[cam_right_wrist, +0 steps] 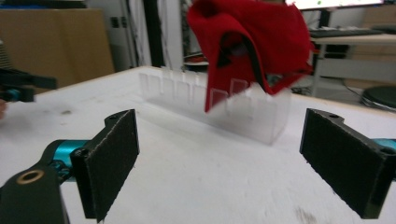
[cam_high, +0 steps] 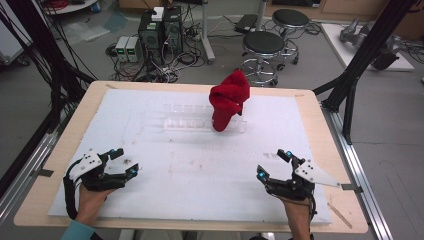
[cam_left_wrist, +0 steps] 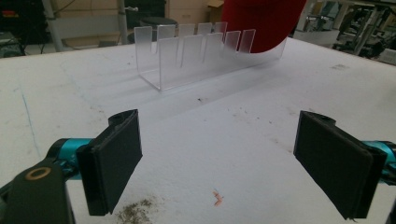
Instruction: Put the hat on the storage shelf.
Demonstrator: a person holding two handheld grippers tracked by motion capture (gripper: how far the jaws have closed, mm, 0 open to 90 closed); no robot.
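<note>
A red cap [cam_high: 229,104] hangs over the right end of a clear plastic slotted rack [cam_high: 192,119] at the middle back of the white mat; it also shows as the red cap [cam_right_wrist: 252,44] on the rack [cam_right_wrist: 219,100] and as the cap [cam_left_wrist: 264,21] behind the rack [cam_left_wrist: 196,53]. My left gripper [cam_high: 123,163] rests near the front left, open and empty, its pads [cam_left_wrist: 114,158] wide apart. My right gripper [cam_high: 274,165] sits at the front right, open, nothing between its pads [cam_right_wrist: 109,156].
The white mat [cam_high: 200,165] covers a wooden table [cam_high: 50,160]. Dirt specks [cam_left_wrist: 135,210] lie on the mat by the left gripper. Stools [cam_high: 263,47], computers [cam_high: 160,30] and cables stand on the floor beyond the far edge. Black frame struts [cam_high: 360,60] rise at the right.
</note>
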